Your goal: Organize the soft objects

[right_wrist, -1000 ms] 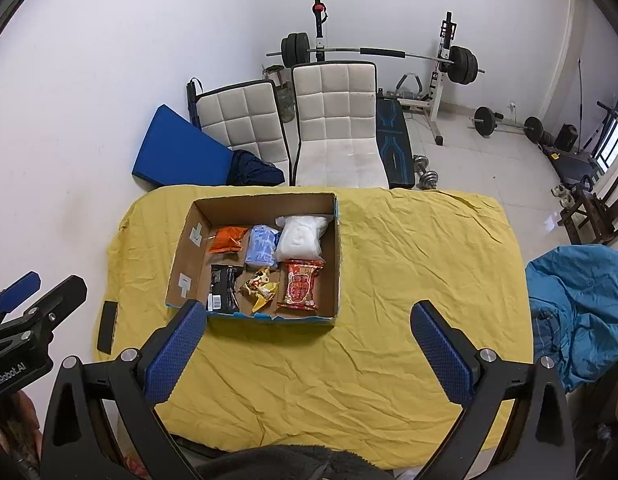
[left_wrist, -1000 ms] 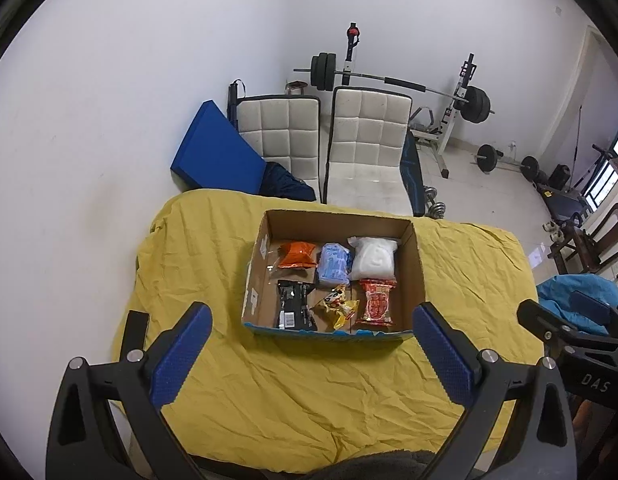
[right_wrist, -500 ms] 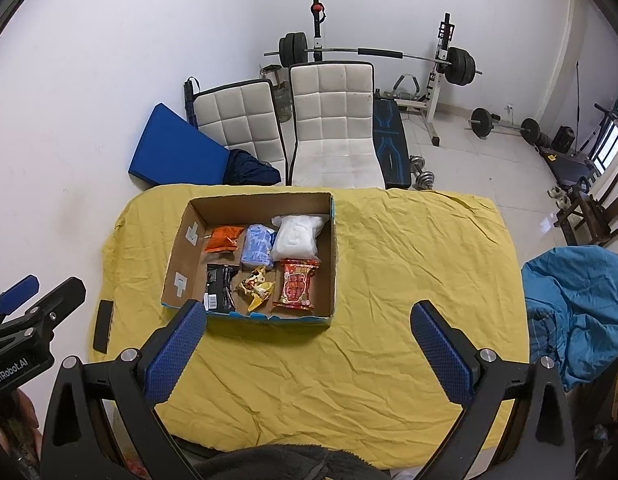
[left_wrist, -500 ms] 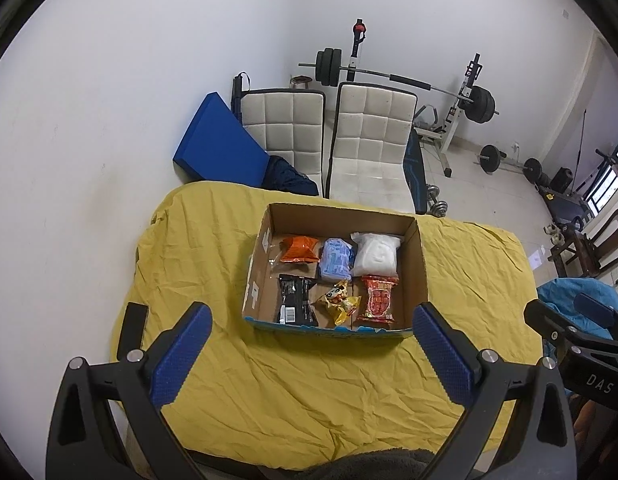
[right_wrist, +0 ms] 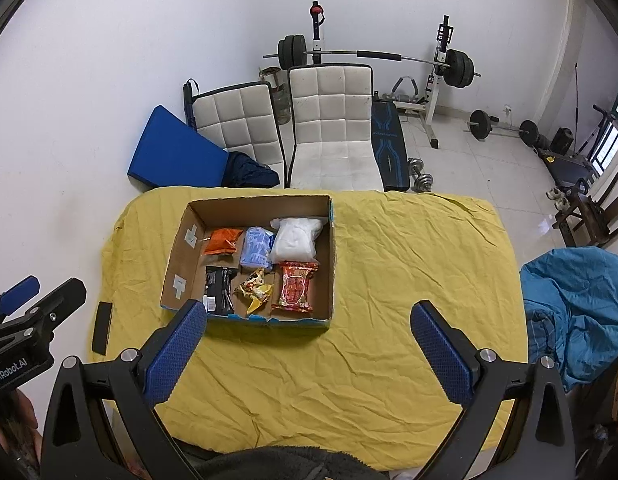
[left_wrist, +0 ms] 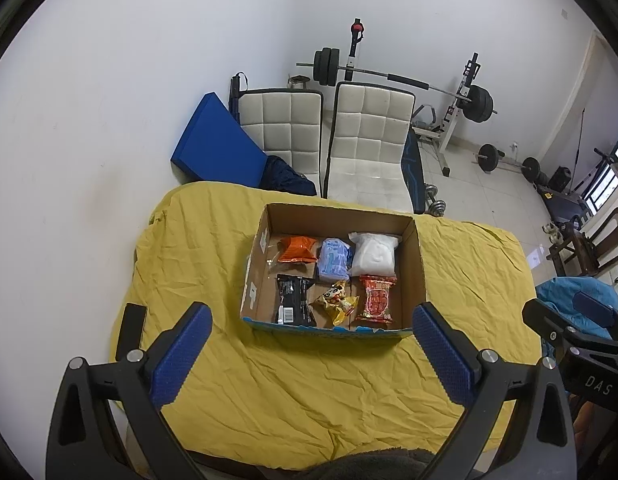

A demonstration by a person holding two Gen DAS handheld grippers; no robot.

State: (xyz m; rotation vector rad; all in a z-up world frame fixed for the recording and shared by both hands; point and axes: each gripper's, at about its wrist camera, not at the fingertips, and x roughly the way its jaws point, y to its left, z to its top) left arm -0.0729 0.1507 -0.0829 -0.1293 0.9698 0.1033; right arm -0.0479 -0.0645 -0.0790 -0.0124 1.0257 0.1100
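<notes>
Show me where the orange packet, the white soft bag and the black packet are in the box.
orange packet (left_wrist: 297,249), left wrist view, middle of its front face.
white soft bag (left_wrist: 372,255), left wrist view, centre of the bag.
black packet (right_wrist: 218,289), right wrist view, middle of the wrapper.

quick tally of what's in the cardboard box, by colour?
In the cardboard box:
Orange packet: 1
Blue packet: 1
White bag: 1
Black packet: 1
Yellow packet: 1
Red packet: 1
Total: 6
</notes>
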